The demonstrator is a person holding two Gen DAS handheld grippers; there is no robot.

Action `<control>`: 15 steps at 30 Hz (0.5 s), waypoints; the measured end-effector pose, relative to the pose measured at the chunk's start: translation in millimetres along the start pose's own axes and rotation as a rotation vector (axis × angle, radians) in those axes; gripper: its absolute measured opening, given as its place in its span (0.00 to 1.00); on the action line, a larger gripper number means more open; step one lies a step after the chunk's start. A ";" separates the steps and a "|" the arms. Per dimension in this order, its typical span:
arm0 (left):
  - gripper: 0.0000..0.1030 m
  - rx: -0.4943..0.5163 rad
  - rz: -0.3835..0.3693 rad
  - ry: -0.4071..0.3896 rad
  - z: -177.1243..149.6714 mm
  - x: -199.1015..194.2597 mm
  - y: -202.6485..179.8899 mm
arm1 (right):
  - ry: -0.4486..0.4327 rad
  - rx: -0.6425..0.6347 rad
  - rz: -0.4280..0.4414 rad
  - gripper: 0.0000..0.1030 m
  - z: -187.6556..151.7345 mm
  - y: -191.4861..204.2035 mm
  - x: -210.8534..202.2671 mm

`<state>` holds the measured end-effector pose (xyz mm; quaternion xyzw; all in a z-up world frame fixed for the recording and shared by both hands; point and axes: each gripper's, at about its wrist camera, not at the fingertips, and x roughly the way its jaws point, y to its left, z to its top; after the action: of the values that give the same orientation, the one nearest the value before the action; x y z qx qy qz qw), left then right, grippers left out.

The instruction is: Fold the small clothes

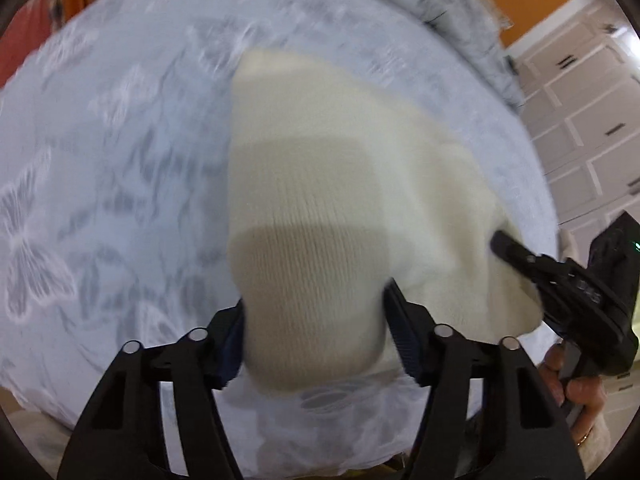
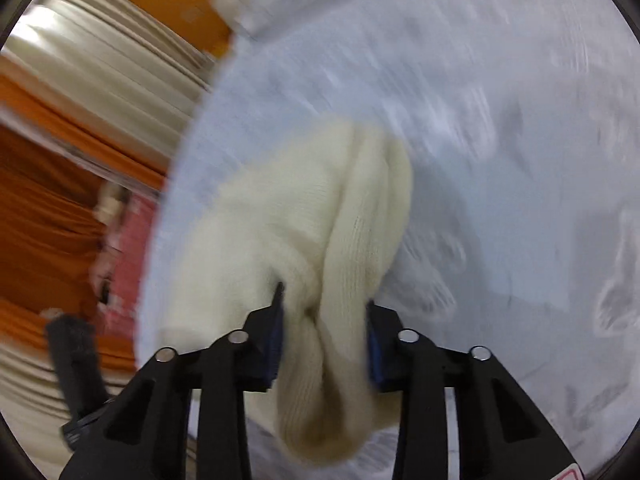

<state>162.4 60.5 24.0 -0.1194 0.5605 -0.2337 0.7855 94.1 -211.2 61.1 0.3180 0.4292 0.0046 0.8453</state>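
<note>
A cream knitted garment lies on a pale blue bedsheet with a butterfly pattern. My left gripper has the garment's near edge between its fingers, the jaws wide apart around the fabric. My right gripper holds a bunched fold of the same garment between its pads; it also shows in the left wrist view at the garment's right corner. Both views are motion-blurred.
A grey blanket lies at the far edge of the bed. White drawers stand to the right. Orange and cream curtains and something pink are off the bed's left side.
</note>
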 end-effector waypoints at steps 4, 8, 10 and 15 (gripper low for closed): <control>0.59 0.106 0.016 -0.019 -2.9 2.2 -9.9 | 0.153 0.024 -0.117 0.32 -13.7 -37.2 42.6; 0.64 0.157 0.132 0.033 -20.1 29.9 -8.6 | 0.116 0.078 -0.099 0.39 -22.1 -43.9 23.9; 0.63 0.136 0.126 0.020 -21.5 19.0 -8.6 | 0.051 -0.010 -0.134 0.39 -23.7 -25.4 -1.3; 0.66 0.162 0.199 -0.005 -28.6 4.8 -11.3 | 0.175 -0.099 -0.240 0.31 -48.1 -29.5 21.8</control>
<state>134.2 50.5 15.3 -0.0002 0.5467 -0.1989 0.8133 65.0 -203.0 8.7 0.2209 0.5355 -0.0474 0.8137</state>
